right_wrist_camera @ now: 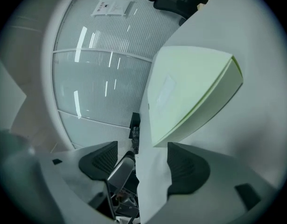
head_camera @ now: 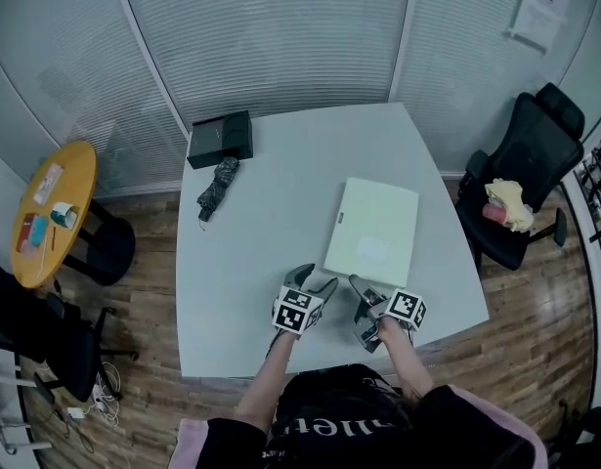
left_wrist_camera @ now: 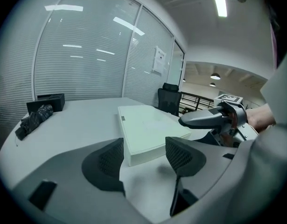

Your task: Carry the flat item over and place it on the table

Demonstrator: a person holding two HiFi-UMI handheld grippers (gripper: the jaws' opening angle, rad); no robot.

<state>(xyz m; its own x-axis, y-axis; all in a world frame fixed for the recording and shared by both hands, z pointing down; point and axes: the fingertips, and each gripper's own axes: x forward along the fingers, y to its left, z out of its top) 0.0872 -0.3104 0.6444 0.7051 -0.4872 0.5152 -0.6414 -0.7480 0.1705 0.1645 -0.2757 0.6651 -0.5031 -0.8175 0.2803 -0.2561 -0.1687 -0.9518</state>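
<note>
On the grey table (head_camera: pixel 271 164) the flat pale box (head_camera: pixel 373 231) lies on its broad face, apparently placed, since the left gripper (head_camera: pixel 315 279) and right gripper (head_camera: pixel 364 296) hover just beside its near edge, jaws apart and empty.

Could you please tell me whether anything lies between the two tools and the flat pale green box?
Nothing visible does. The left tool and right tool, both open, sit just short of the near edge of the flat pale green box, with only bare white table between.
</note>
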